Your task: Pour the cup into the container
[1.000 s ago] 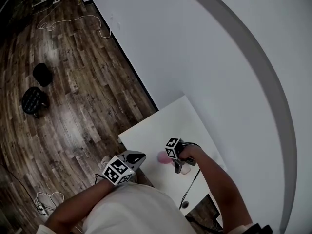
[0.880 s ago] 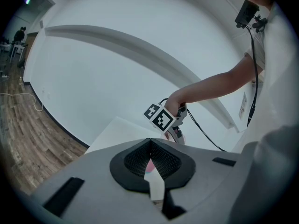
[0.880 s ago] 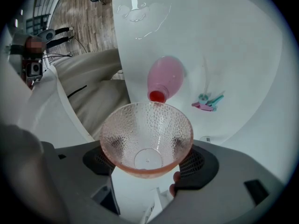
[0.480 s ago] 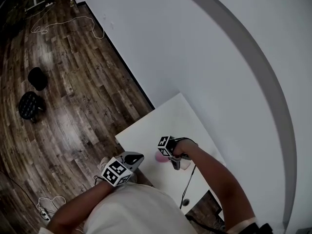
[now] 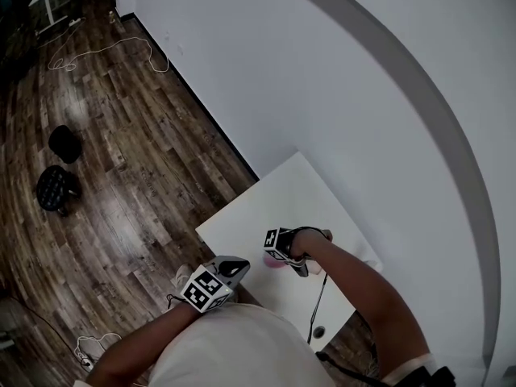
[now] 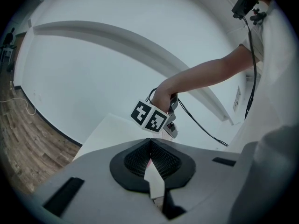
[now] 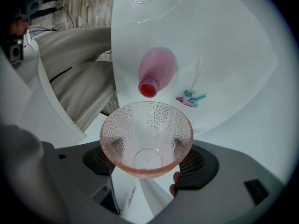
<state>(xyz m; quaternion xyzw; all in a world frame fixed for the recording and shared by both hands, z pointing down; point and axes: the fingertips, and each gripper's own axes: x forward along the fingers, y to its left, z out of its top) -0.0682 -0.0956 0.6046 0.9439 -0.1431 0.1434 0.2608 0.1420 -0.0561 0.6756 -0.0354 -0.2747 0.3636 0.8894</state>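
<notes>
Wall (image 5: pixel 339 79): plain white. It rises behind the table's far side.
Floor (image 5: pixel 121 135): dark wood planks, running up to the table's left and near edges.
Table (image 5: pixel 278 200): white and flat. One corner points away from you, and your two grippers are at its near part.
Stools (image 5: pixel 63 143): two dark round ones on the floor, well apart from the table.
Left gripper (image 6: pixel 150 146): you hold it at the table's near edge, off the top and aimed across it at your right gripper. Its jaws are close together with only a thin slit between the pads, and nothing is in the slit.
Right gripper (image 7: pixel 148 160): you hold it over the table's near part, tipped downward. Its jaws stand wide, one pad on each side of the cup, clamping it.
Container (image 7: pixel 158 69): pink, with a red mouth, on the table top past the cup. The red mouth faces your right gripper. I cannot tell whether it stands or lies.
Cup (image 7: pixel 147 125): pale pink, clear and dimpled, held above the table on your side of the container. Its rim is near the red mouth but apart from it, and its inside looks empty.
Clips (image 7: pixel 190 98): small pink and teal pieces on the table, just beside the container.
</notes>
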